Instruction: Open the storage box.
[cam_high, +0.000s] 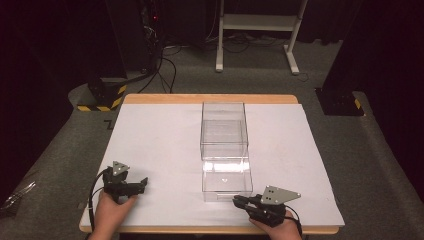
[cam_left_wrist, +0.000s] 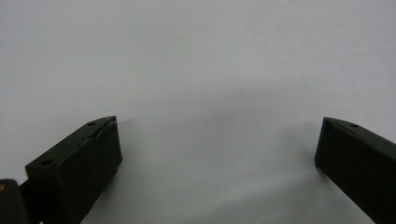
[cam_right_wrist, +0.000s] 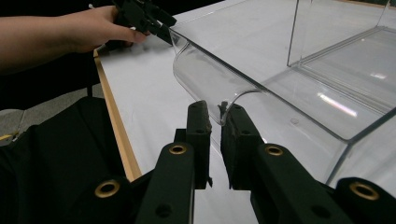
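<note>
A clear plastic box (cam_high: 224, 125) stands in the middle of the white table (cam_high: 160, 140), and its clear drawer (cam_high: 227, 180) is slid out toward the front edge. My right gripper (cam_high: 235, 201) is at the drawer's front. In the right gripper view the jaws (cam_right_wrist: 217, 112) stand nearly together, with the thin edge of the drawer front (cam_right_wrist: 205, 79) between them. My left gripper (cam_high: 141, 187) rests low over bare table at the front left, and its jaws (cam_left_wrist: 217, 144) are wide apart with nothing between them. It also appears far off in the right gripper view (cam_right_wrist: 159, 25), held in a hand.
The table's wooden rim (cam_high: 210, 98) runs along its back and front edges. Behind the table on the grey floor are a white frame (cam_high: 255, 22), a black stand with a yellow-striped base (cam_high: 102, 97), cables (cam_high: 165, 70) and a black post base (cam_high: 340, 102).
</note>
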